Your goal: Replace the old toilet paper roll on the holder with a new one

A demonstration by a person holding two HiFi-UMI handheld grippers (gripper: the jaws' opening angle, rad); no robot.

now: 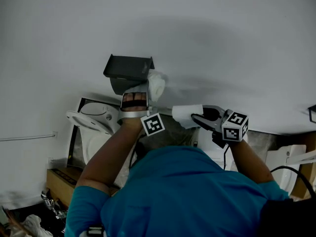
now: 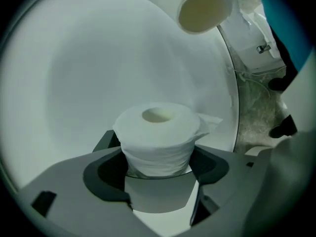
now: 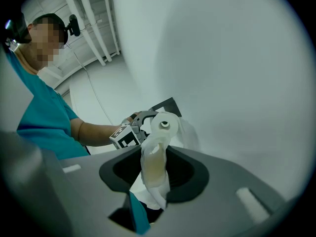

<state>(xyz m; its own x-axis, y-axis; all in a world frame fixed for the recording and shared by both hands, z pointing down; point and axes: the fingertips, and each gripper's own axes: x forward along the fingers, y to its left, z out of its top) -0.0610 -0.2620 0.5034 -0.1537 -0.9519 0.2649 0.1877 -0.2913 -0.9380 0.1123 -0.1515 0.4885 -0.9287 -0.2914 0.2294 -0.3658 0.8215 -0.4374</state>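
Note:
A full white toilet paper roll (image 2: 158,132) sits between the jaws of my left gripper (image 2: 158,168), which is shut on it and creases its lower part. In the head view this roll (image 1: 156,85) is held up at the wall, just below and right of the dark grey holder (image 1: 127,67), with the left gripper (image 1: 140,92) under it. My right gripper (image 1: 196,116) is shut on the old, nearly bare cardboard tube (image 1: 186,115) with loose paper on it, off to the right. The right gripper view shows that tube (image 3: 154,164) upright between the jaws.
A white toilet (image 1: 94,120) stands below the holder, with a cardboard box (image 1: 59,180) to its left. Another white fixture (image 1: 291,158) is at the right. The plain white wall (image 1: 222,43) fills the upper view. A person's teal-shirted body (image 1: 182,196) fills the lower view.

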